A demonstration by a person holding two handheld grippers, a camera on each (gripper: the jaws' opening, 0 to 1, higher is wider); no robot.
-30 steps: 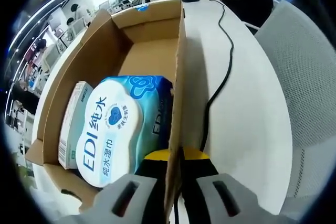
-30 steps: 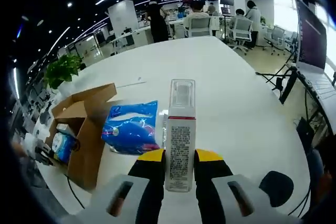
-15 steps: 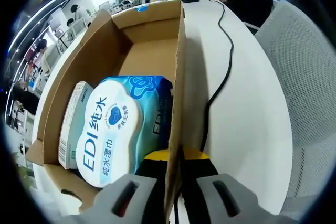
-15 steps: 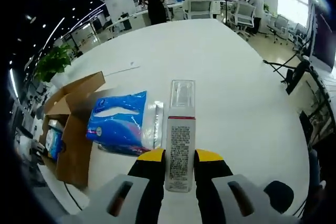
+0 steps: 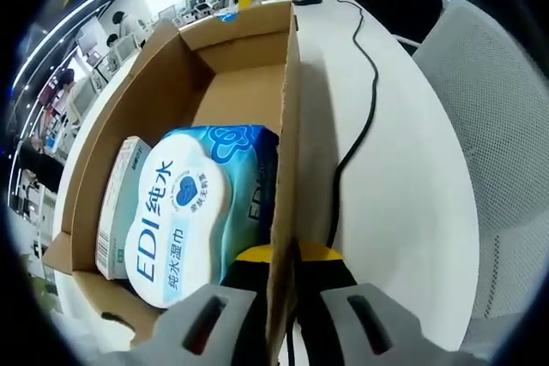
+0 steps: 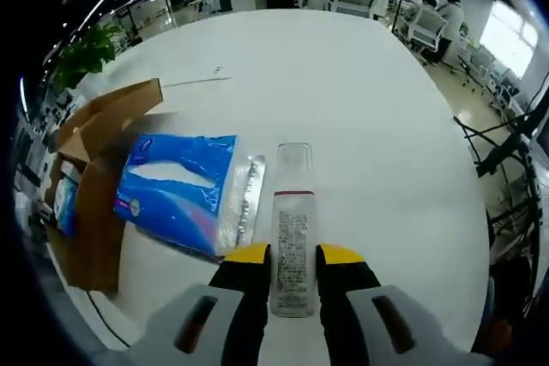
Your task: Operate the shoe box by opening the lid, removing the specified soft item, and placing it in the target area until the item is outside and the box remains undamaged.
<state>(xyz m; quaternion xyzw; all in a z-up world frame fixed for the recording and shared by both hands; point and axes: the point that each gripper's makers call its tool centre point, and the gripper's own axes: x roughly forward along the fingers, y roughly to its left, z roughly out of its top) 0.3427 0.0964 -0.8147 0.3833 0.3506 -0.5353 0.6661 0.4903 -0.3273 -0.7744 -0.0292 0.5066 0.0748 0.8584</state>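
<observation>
1. Left gripper (image 5: 285, 256) had its two jaws pinched tight on the side wall of the cardboard box (image 5: 288, 152), one jaw inside and one jaw outside.
2. Right gripper (image 6: 293, 256) had its jaws closed on a clear bottle (image 6: 292, 242) with a white label and a clear cap, and the bottle pointed away from the camera, above the white table (image 6: 377, 126).
3. Inside the box lay a pack of wet wipes (image 5: 193, 212), blue and white with "EDI" on its lid, close to the wall the left gripper held.
4. A small white carton (image 5: 118, 203) lay in the box too, touching the far side of the wipes pack.
5. The back half of the box floor was bare cardboard.
6. A black cable (image 5: 360, 126) ran along the table just outside the box.
7. In the right gripper view, a blue soft pack of tissues (image 6: 180, 190) lay on the table, just beside the open box (image 6: 90, 186) and just left of the bottle.
8. A grey mesh chair (image 5: 497, 126) stood by the table edge.
</observation>
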